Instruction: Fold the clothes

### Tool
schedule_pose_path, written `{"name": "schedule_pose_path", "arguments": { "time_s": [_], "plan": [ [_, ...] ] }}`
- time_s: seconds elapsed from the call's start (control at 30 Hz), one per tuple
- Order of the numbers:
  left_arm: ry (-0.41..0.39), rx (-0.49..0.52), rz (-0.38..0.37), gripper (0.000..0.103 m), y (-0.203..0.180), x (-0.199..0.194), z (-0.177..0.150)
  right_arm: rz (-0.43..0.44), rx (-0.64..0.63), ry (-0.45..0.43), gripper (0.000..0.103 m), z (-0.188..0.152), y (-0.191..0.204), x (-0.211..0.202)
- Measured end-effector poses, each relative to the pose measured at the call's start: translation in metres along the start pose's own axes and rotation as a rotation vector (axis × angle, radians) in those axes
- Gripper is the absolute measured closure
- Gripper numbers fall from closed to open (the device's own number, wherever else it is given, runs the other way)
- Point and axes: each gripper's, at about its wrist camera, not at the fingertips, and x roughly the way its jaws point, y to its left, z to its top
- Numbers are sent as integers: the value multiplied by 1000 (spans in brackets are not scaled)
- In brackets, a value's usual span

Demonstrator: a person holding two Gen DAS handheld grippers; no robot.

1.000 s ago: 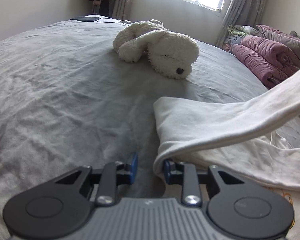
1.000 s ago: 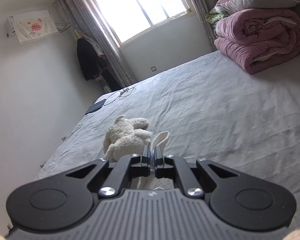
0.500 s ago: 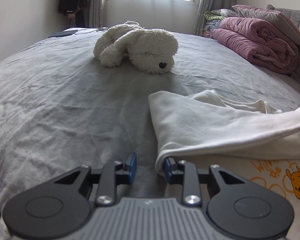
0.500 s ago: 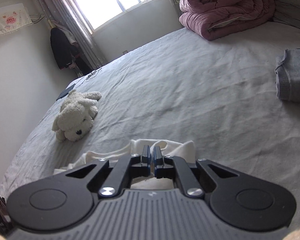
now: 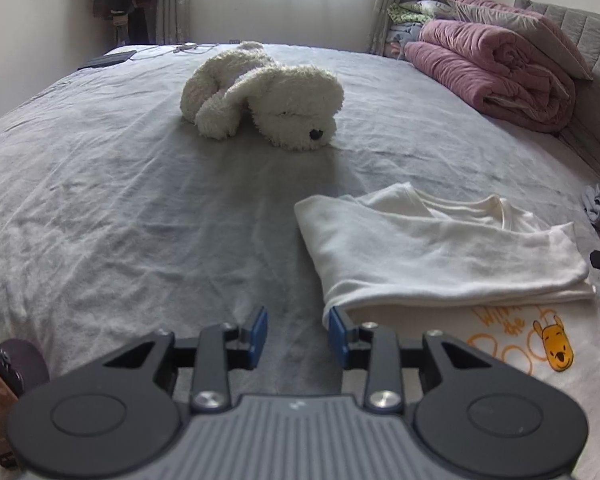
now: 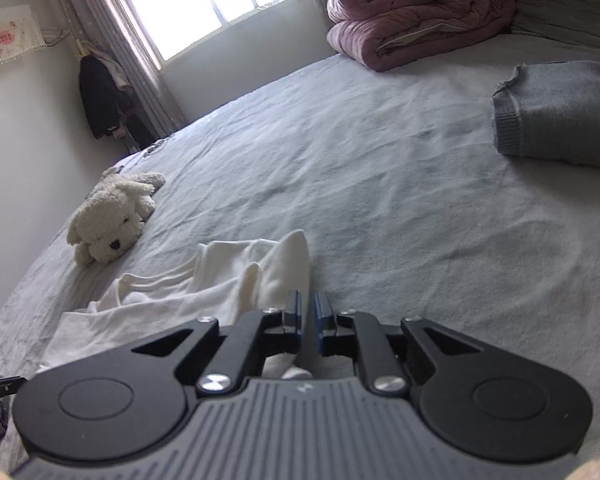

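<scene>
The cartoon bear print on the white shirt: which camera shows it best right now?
The left wrist view. There the yellow bear print and orange lettering lie exposed on the white shirt, below the folded-over layer. The right wrist view shows only plain cloth of the shirt; no print is visible.

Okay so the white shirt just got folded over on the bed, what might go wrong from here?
1. The right gripper is opening with the shirt's corner beside its pads; pulling away might drag that corner and undo the fold.
2. The left gripper is opening too, its right pad touching the fold's edge, which could snag.
3. The folded layer lies skewed over the printed part, so the next fold may come out uneven.
</scene>
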Motion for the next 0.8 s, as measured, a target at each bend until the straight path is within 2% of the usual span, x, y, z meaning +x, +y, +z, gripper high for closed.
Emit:
{"name": "schedule_pose_path", "arguments": {
  "time_s": [0.03, 0.07, 0.1, 0.23, 0.3, 0.33, 0.43, 0.47, 0.57, 0.7, 0.8],
  "plan": [
    [-29, -6, 0, 69, 0, -3, 2, 27, 2, 6, 78, 1, 5, 1],
    [-49, -7, -2, 69, -2, -3, 3, 45, 1, 11, 59, 1, 10, 3],
    [-61, -5, -6, 69, -4, -1, 3, 56, -5, 13, 54, 1, 14, 5],
    [-67, 7, -21, 71, -18, 12, 1, 25, -62, 32, 53, -3, 29, 24],
    [-60, 7, -24, 71, -23, 19, -1, 6, -92, 42, 55, -6, 34, 33],
    [-57, 5, -25, 71, -25, 22, -1, -5, -107, 46, 60, -8, 36, 37],
    [-68, -8, -20, 71, -27, 27, -2, -56, -171, 47, 87, -12, 42, 44],
    [-76, -17, -16, 71, -27, 27, -2, -56, -187, 32, 92, -12, 44, 41],
    [-116, -66, -15, 75, -22, 28, -1, -40, -229, -29, 93, -9, 53, 28],
    [-167, -108, -60, 78, -20, 30, -2, -38, -259, -118, 93, -4, 58, 8],
    [-154, -94, -78, 78, -27, 39, -4, -70, -256, -104, 93, -5, 49, 11]
  ]
}}
